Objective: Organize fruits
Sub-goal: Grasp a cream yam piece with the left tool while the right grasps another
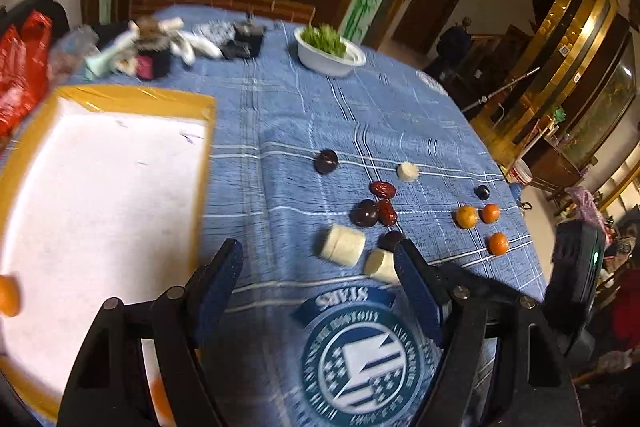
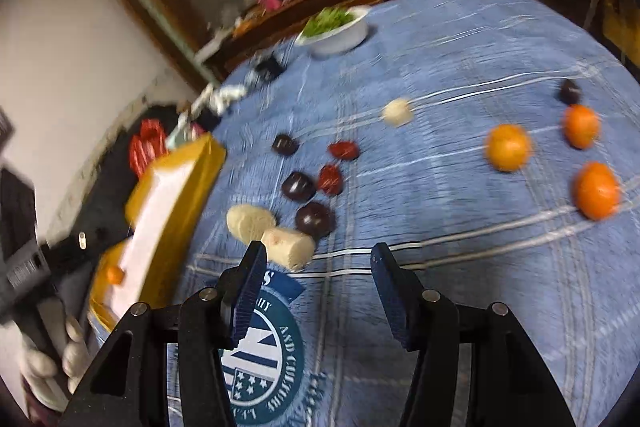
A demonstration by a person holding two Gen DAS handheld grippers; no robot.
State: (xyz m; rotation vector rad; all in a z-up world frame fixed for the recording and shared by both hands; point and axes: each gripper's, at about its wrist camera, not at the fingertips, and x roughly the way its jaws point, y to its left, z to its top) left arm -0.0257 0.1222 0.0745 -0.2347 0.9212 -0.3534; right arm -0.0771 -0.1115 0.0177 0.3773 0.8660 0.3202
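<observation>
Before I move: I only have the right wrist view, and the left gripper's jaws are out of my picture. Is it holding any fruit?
Observer: No. The left gripper is open, with nothing between its fingers.
Operator: How full is the tray?
Observer: The tray has a mostly bare white floor; one orange sits at the picture's left edge.
Operator: Anything near that gripper's fingertips?
Observer: The finger on the picture's right partly hides a dark fruit and a pale cylinder piece.

Blue checked tablecloth (image 1: 280, 115); yellow-rimmed tray (image 1: 132, 95); scattered fruits (image 1: 466, 217); white bowl (image 1: 328, 61)
</observation>
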